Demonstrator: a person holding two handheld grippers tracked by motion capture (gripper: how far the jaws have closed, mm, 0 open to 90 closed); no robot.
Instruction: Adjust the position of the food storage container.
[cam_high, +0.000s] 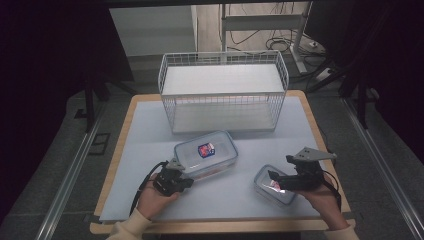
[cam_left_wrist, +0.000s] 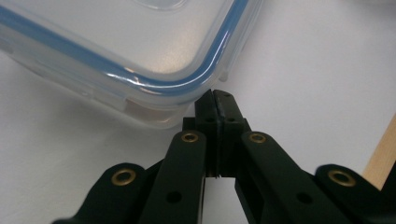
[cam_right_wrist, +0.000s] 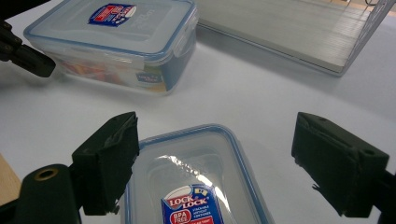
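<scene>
1. High view: two lidded plastic containers are seen on the desk (cam_high: 150, 200) in front of a white wire basket (cam_high: 223, 90). The large container (cam_high: 205, 154) lies mid-desk, long axis running left-right and slightly skewed; the small container (cam_high: 274, 185) lies nearer the front right.
2. Left claw (cam_high: 186, 181) is placed at the near-left corner of the large container. Left gripper view: the jaws are pressed together with nothing between them, tips just at the rounded corner of the large container (cam_left_wrist: 140, 51); contact cannot be confirmed.
3. Right claw (cam_high: 274, 181) is held over the small container. Right gripper view: the jaws are spread wide, one on each side of the small container (cam_right_wrist: 196, 182); the pads are not yet pressed on it.
4. Key relation: the small container lies directly ahead of and below the right claw, its width spanned by the gap. A straight descent and closure is judged sufficient for a grasp.
5. The right hand (cam_high: 325, 207) is clearly nearer the small container; the left hand (cam_high: 152, 200) is nearer the large one, which is judged to be nudged or steadied rather than gripped.
</scene>
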